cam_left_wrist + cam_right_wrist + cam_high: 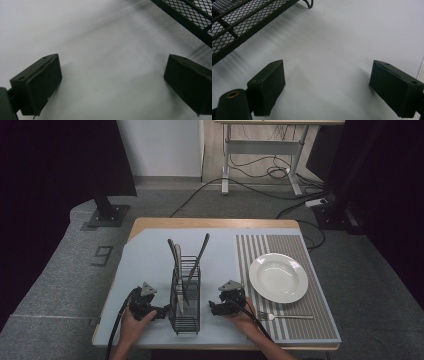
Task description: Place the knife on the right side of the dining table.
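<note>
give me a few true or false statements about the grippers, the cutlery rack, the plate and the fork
1. Both grippers are open with nothing between their jaws. True: the left gripper and the right gripper show bare mat between their jaws.
2. The fork lies on the plate. False: it lies on the striped placemat, nearer the person than the white plate and apart from it.
3. The black wire cutlery rack stands between the two grippers. True.
4. The rack is empty. False: long utensils stand in it, leaning out at the top.
5. The plate holds food. False: it is bare.
</note>
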